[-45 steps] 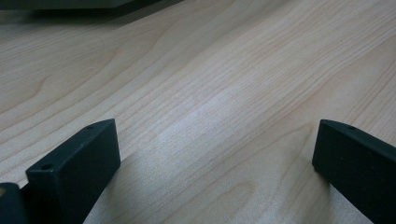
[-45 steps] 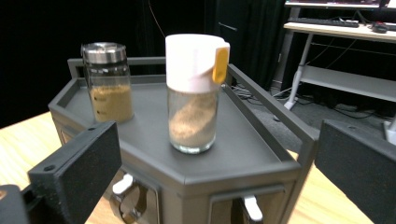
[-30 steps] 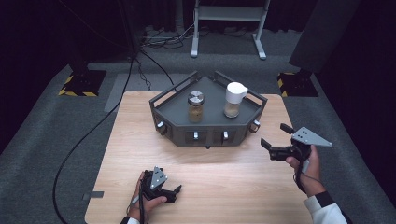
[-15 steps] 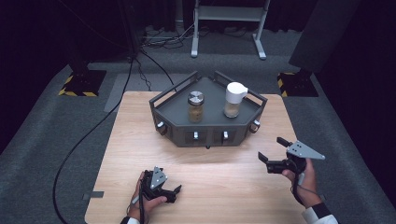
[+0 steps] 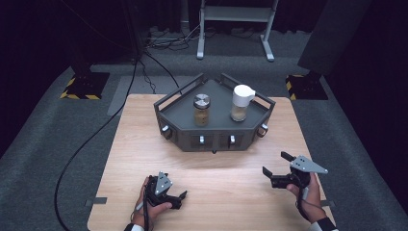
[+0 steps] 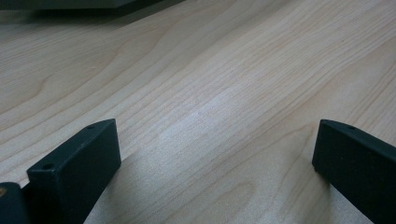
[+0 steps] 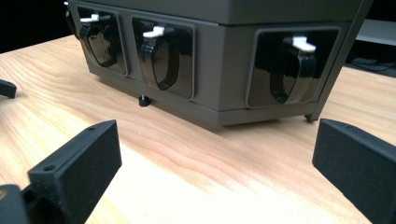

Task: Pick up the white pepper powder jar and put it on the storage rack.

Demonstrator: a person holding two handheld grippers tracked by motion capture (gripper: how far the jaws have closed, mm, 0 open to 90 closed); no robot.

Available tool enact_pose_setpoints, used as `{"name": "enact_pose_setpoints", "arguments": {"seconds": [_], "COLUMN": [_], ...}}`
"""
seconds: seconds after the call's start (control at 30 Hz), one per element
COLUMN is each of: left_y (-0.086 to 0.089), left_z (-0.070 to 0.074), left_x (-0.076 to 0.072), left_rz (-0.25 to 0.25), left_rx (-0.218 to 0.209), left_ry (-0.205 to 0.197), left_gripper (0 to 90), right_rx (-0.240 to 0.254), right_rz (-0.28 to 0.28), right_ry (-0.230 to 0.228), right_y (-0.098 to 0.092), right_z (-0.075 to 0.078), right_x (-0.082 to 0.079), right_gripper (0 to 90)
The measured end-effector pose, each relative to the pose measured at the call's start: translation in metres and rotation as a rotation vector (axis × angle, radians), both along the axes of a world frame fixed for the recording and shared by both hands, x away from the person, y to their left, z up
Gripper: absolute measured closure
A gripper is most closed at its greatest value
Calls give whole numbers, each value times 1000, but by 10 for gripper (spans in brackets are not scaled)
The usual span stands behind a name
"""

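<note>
A dark grey tray (image 5: 179, 131) stands on the far half of the wooden table (image 5: 139, 149). On it are a glass jar with a metal lid (image 5: 202, 110) and a white-capped bottle (image 5: 241, 102), both upright. My left gripper (image 5: 176, 194) rests low near the table's front left, open over bare wood (image 6: 215, 158). My right gripper (image 5: 275, 162) is held open at the front right, pointing at the tray's front wall (image 7: 219, 70), which carries black latches with white tabs (image 7: 156, 51). Nothing is between either pair of jaws (image 7: 215, 158).
The table's right edge runs just beside my right hand (image 5: 308, 192). A black cable (image 5: 91, 139) trails over the grey floor at the left. A metal stand (image 5: 235, 24) and yellow-striped bases (image 5: 84, 86) lie beyond the table.
My right gripper has drawn back toward the front edge and come lower, still open. The left gripper and the tray's contents have stayed put.
</note>
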State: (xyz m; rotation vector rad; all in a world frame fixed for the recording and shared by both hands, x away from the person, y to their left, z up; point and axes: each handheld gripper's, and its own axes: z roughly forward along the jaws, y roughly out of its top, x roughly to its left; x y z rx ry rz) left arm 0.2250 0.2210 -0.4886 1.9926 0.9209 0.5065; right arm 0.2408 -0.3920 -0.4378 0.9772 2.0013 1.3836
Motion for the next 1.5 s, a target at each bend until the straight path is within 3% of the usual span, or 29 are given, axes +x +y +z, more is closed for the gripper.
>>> {"name": "enact_pose_setpoints", "arguments": {"seconds": [0.57,1.0,1.5], "left_y": [0,0,0], "left_z": [0,0,0], "left_x": [0,0,0], "left_rz": [2,2,3], "left_rx": [0,-1,0], "left_ry": [-1,-1,-1], "left_gripper": [11,11,11], "right_rx": [-38,-23,-45], "right_rz": [3,-5,-5], "right_ry": [35,93,171], "right_y": [0,-3,-4], "right_z": [-23,-38,-50], "right_x": [-10,-15,-14], "right_gripper": [12,15,18]}}
